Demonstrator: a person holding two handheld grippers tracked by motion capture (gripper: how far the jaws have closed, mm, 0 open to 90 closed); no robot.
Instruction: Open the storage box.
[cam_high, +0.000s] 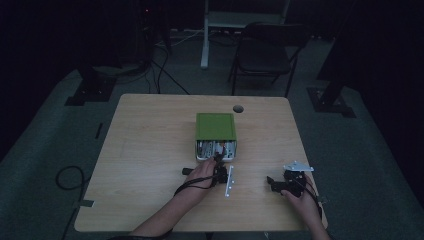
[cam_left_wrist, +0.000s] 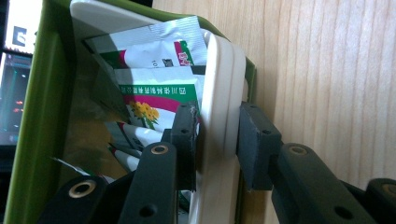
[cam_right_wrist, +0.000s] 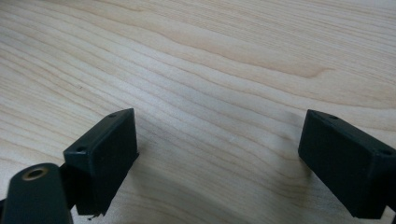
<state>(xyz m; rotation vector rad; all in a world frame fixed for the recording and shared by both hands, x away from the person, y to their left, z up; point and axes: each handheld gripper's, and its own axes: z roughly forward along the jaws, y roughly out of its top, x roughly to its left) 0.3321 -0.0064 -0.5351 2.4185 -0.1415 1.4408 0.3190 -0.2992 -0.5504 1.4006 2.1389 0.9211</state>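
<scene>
The left tongs (cam_left_wrist: 215, 147) are clamping the white rim of the green box (cam_high: 215, 127) sitting mid-worktop (cam_high: 150, 150), a stiff, likely light container of slippery sachets (cam_left_wrist: 159, 79), best gripped on that rim, while the right tongs (cam_right_wrist: 219, 163) are resting released near right
</scene>
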